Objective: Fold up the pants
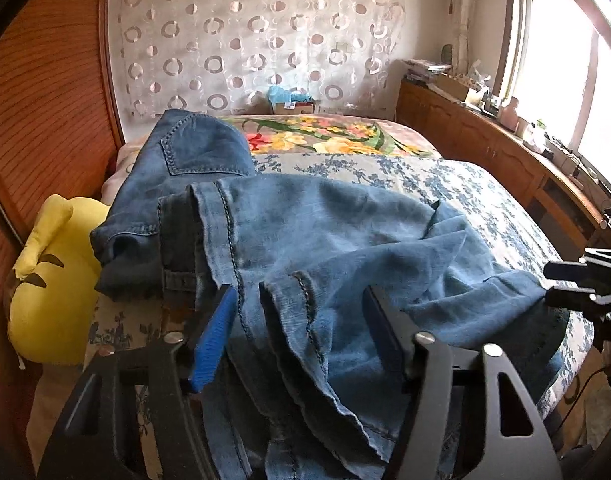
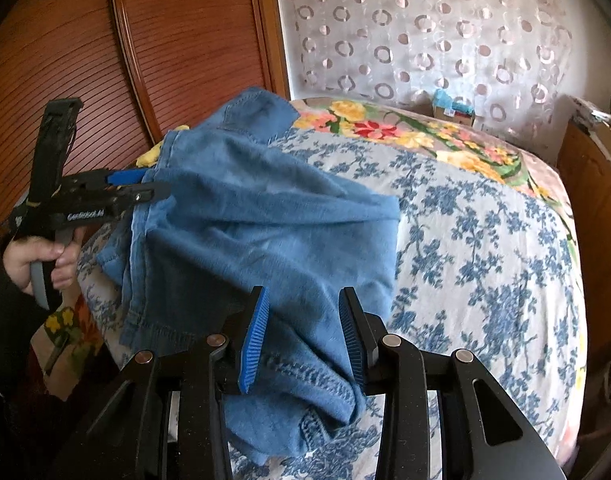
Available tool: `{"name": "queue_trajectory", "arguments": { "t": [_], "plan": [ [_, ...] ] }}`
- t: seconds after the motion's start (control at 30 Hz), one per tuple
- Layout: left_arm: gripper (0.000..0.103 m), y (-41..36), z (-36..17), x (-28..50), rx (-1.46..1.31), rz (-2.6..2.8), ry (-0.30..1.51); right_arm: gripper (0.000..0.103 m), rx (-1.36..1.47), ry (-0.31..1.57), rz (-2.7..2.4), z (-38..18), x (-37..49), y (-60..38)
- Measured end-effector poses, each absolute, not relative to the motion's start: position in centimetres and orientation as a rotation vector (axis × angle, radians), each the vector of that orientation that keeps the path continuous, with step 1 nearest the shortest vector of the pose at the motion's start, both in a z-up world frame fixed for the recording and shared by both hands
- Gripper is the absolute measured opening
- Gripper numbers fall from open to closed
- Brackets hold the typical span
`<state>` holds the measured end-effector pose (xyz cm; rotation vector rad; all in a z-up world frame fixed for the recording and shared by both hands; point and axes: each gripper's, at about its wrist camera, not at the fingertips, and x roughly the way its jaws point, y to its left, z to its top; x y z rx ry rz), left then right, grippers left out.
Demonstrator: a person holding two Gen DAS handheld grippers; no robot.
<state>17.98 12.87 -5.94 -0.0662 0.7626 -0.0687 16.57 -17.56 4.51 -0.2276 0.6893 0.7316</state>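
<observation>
**Blue pants half folded on the bed**

The pants (image 1: 305, 232) are blue jeans. They lie in a bumpy heap on the bed (image 2: 485, 248), near its front corner. The cloth looks soft and floppy, but thick and a bit heavy, so I think it will sag when lifted. It does not look slippery or easy to break. The stitched hems and seams look like the best places to pinch, since they are firmer.

The left hand-held gripper (image 1: 301, 328) has its fingers apart, with a leg hem lying between them at 6 o'clock in its view. It is not pinching the cloth. The right hand-held gripper (image 2: 303, 336) also has its fingers apart, with a bunched end of the pants lying loose between them.

A yellow plush toy (image 1: 53, 280) sits at 9 o'clock in the left view, just beside the pants. It may get in the way if the pants are spread that way. A flower blanket (image 1: 325, 136) lies at 12 o'clock. A wooden cabinet (image 1: 485, 136) with small things on top stands at 2 o'clock, well apart from the pants.
</observation>
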Motion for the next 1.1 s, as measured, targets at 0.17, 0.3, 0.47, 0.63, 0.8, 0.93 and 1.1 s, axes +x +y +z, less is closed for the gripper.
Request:
{"name": "queue_trajectory", "arguments": {
  "t": [0.17, 0.3, 0.47, 0.63, 0.8, 0.93, 1.1],
  "plan": [
    [0.036, 12.9, -6.3, 18.2, -0.077, -0.097, 0.778, 0.038, -0.219, 0.709, 0.742, 3.0, 16.1, -18.1],
    [0.032, 13.0, -6.2, 18.5, -0.079, -0.104, 0.780, 0.038, -0.216, 0.726, 0.749, 2.3, 16.1, -18.0],
    [0.018, 12.8, -5.5, 18.5, -0.066, -0.124, 0.766, 0.038, -0.214, 0.750, 0.764, 1.6, 16.3, -17.7],
    [0.013, 13.2, -3.5, 18.8, -0.066, -0.114, 0.714, 0.015, -0.223, 0.769, 0.778, 0.9, 16.5, -17.5],
    [0.013, 14.2, 0.1, 20.3, -0.050, -0.100, 0.635, 0.005, -0.226, 0.736, 0.807, 1.5, 15.8, -17.0],
    [0.013, 14.8, 2.3, 21.6, -0.034, -0.103, 0.601, 0.003, -0.207, 0.706, 0.853, 2.7, 15.0, -17.1],
    [0.013, 15.2, 1.8, 22.4, -0.010, -0.086, 0.638, 0.003, -0.185, 0.690, 0.890, 3.5, 14.5, -17.0]
  ]
}}
